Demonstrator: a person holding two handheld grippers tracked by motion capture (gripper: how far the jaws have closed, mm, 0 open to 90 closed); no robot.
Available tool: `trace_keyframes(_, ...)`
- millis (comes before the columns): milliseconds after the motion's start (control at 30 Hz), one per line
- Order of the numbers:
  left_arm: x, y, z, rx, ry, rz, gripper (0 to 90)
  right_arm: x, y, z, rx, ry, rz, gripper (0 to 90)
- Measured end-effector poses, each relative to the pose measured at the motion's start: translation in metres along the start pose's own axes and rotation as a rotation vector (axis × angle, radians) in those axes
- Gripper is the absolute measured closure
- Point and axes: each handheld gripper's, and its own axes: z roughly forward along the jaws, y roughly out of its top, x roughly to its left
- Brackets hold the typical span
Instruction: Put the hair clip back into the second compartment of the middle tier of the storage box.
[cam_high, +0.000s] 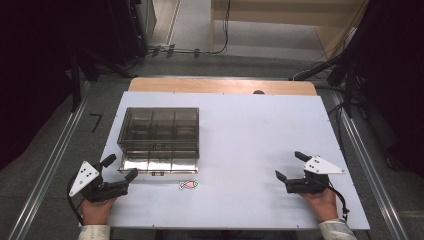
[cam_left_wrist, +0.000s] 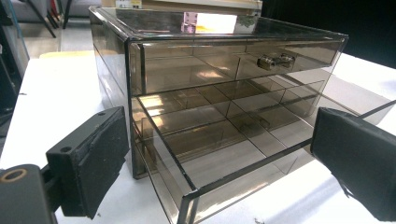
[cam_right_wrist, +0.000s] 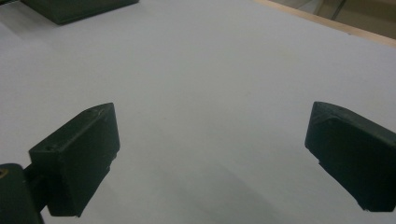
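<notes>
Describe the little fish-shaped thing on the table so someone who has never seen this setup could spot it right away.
Start at the white table top and find the smoky transparent plastic drawer box on its left half, whose lowest drawer is pulled out toward the person. Just beyond that open drawer's front right corner lies a small flat fish-shaped piece, pink and white with a green end. It is the one brightly coloured item on the table.

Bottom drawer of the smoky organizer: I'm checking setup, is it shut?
No, the bottom drawer is pulled out, jutting forward of the organizer front, its divided compartments exposed.
</notes>
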Motion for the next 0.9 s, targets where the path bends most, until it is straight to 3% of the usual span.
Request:
trace_keyframes(500, 0.0, 0.0, 0.0, -0.001, 0.001, -0.003, 4.6, 0.044, 0.019, 0.03, 0.007, 0.111, -0.065, 3.3)
trace_keyframes(900, 0.0, 0.0, 0.0, -0.002, 0.0, -0.002, 4.6, 0.071, 0.03, 0.053, 0.015, 0.155, -0.09, 4.6)
